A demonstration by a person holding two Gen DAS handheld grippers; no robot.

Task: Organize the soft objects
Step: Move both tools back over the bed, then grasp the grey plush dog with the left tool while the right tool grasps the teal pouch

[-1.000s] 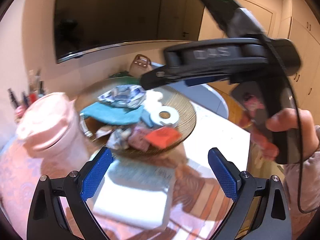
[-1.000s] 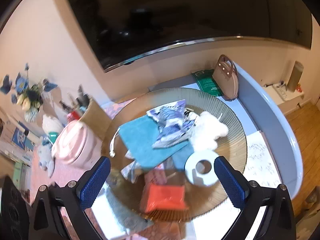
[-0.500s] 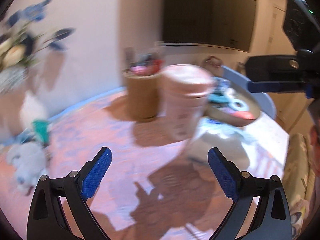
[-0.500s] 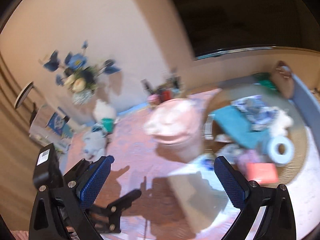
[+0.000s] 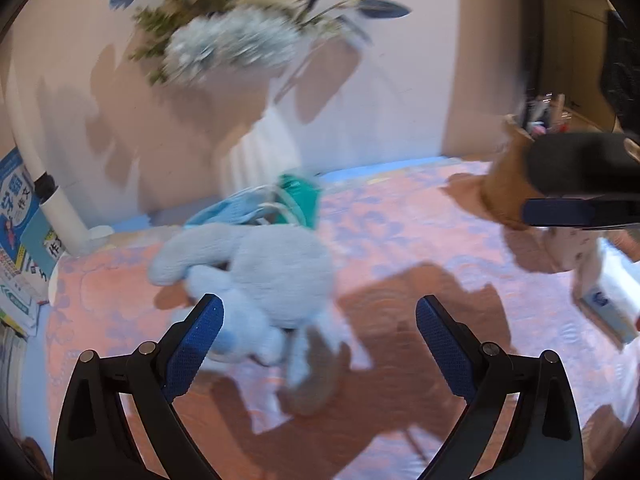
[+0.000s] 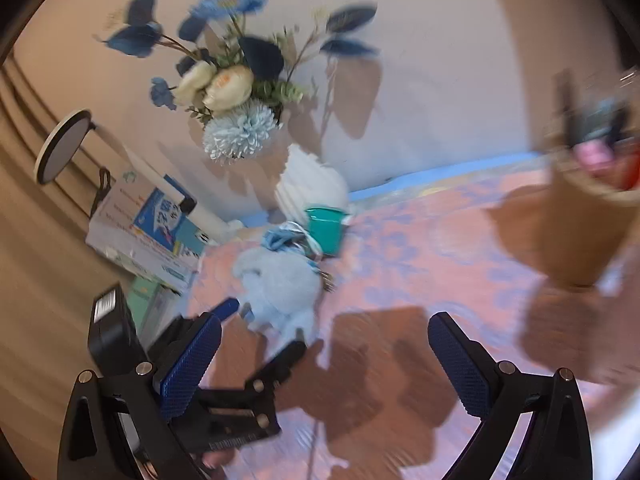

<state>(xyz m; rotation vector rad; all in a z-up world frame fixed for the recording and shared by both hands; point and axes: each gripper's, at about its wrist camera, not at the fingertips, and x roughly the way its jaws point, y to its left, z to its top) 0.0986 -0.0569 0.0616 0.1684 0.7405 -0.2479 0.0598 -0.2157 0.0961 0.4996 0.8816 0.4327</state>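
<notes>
The pink patterned tablecloth point(image 5: 400, 240) is spreading under both your tools. At its eleven o'clock, the flower vase point(image 6: 312, 184) is standing. Your pale-blue plush toy point(image 5: 272, 276) is lying just ahead of your left gripper point(image 5: 320, 320), jaws gaping apart, empty. Your right gripper point(image 6: 324, 356) is hanging wide too.

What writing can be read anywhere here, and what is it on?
"学霸 作文", as far as I can tell: blue book cover, left wrist view.
"作": teal book beside it; the rest is cut off.
Print on the white box: too blurred to read.
</notes>
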